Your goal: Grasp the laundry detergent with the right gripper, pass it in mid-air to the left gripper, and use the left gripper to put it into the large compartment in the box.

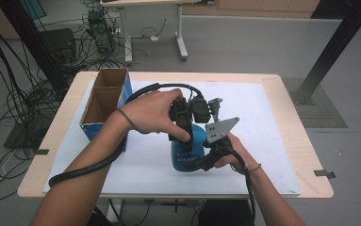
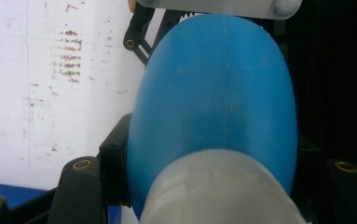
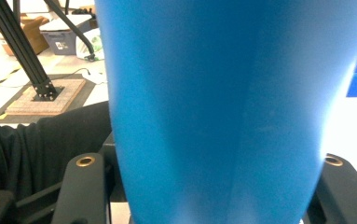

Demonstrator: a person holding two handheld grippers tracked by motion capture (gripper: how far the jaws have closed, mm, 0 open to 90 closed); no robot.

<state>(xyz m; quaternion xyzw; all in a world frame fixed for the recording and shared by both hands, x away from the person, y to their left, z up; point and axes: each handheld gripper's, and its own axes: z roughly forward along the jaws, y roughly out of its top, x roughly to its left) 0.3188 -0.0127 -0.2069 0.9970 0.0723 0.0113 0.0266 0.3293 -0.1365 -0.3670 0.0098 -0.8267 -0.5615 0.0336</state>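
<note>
A blue plastic bottle stands upright on the white mat, a little in front of the table's middle. My left gripper comes down from above and is shut on the bottle's top. In the left gripper view its black jaws sit on either side of the white cap, below the rounded blue shoulder. My right gripper, with its grey plate on top, reaches in from the right and is shut on the bottle's body. Both jaws press the blue wall.
An open cardboard box with blue sides and two compartments stands at the left of the mat. The left gripper's thick black cable curves across the front left. The wooden table edge borders the mat. Cables and a desk's legs lie on the floor behind.
</note>
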